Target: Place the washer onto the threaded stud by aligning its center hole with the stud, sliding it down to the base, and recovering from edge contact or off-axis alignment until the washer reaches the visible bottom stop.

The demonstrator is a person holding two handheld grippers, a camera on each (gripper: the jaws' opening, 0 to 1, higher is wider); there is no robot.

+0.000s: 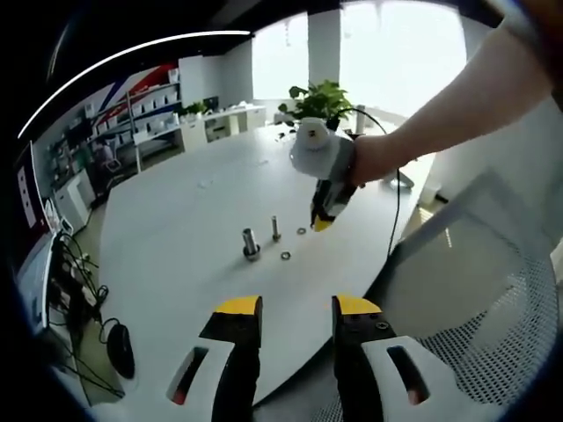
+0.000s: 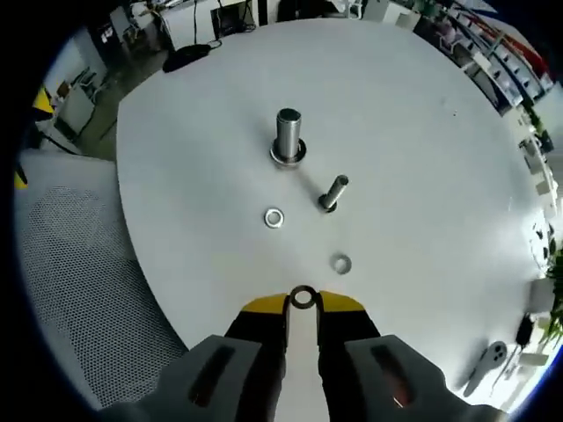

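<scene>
Clearly the right gripper [image 2: 303, 303], jaws pinched on a washer [image 2: 303, 297] above the tabletop [image 2: 422, 132], could catch its rim on the stud [image 2: 333, 192]; the left gripper [image 1: 297, 309] idles agape, empty.

No text, label, brand, number or sign can be read in either view

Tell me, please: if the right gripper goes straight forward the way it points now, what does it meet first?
The right gripper, shut on a washer, points across the white table. The first thing in that line looks like the loose washer, just right of it; then the small stud. Depth is unclear, so it may pass above.
</scene>
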